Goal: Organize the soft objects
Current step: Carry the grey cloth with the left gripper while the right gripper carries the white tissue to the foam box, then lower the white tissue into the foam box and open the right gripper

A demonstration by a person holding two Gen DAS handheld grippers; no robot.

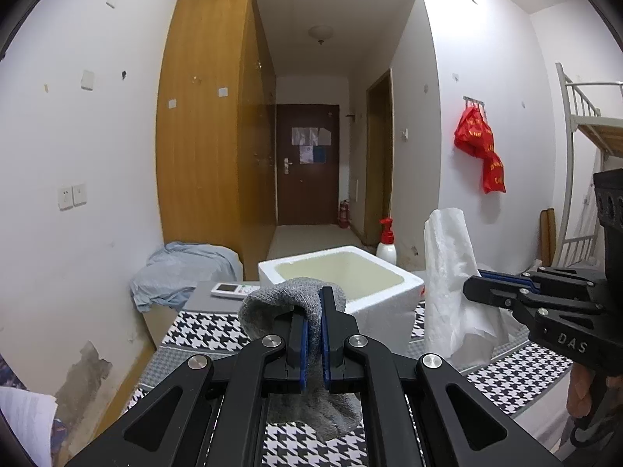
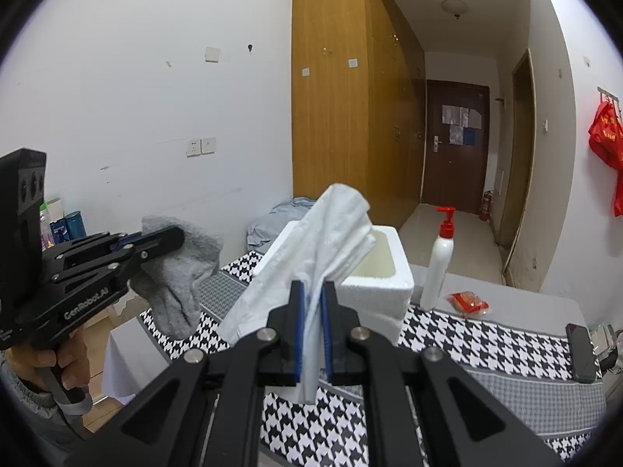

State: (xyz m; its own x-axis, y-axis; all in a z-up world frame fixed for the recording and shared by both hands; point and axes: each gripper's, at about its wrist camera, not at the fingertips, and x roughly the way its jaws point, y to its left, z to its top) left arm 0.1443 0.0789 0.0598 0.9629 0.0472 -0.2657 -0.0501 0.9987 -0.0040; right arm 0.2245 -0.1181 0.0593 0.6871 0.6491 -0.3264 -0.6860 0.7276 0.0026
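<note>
I am seeing the foam box [image 1: 381, 303] sitting open-topped ahead, its mouth unobstructed from above. The white cloth [image 1: 447, 280] is standing up between the box and my right gripper [image 1: 473, 286], blocking that side approach. The sock [image 1: 296, 303] is hanging in front of the box's near rim. The pump bottle [image 2: 438, 264] is standing just beside the box on its right, narrowing that flank. The red packet [image 2: 467, 303] and dark phone [image 2: 580, 352] are lying farther right; the patterned table [image 2: 467, 346] between them and the box is lying bare.
</note>
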